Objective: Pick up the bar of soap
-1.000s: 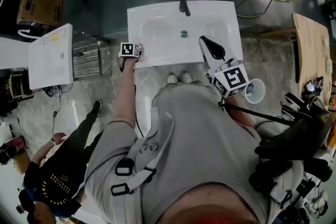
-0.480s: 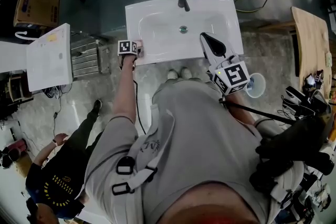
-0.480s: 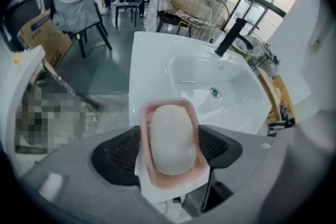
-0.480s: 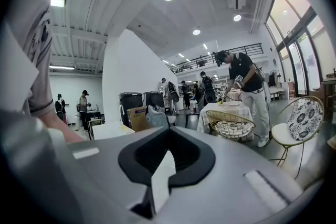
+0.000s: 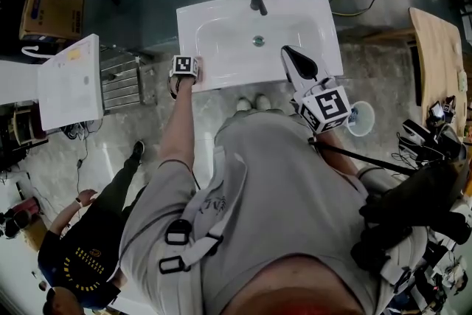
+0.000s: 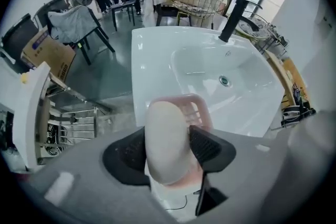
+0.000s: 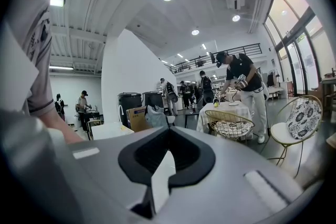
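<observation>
Closing left gripper (image 6: 169, 150) jaws around soap bar (image 6: 164, 128)

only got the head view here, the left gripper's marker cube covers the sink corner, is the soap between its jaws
observer: yes, the bar of soap stands between the pads of the left gripper; its jaws have just been closing and both pads look pressed on the soap's sides
operator: what is it sitting on
observer: a pink soap dish shows right under it, at the corner of the sink
operator: right gripper carrying anything
observer: no, the right gripper has its jaws together with nothing between them
</observation>
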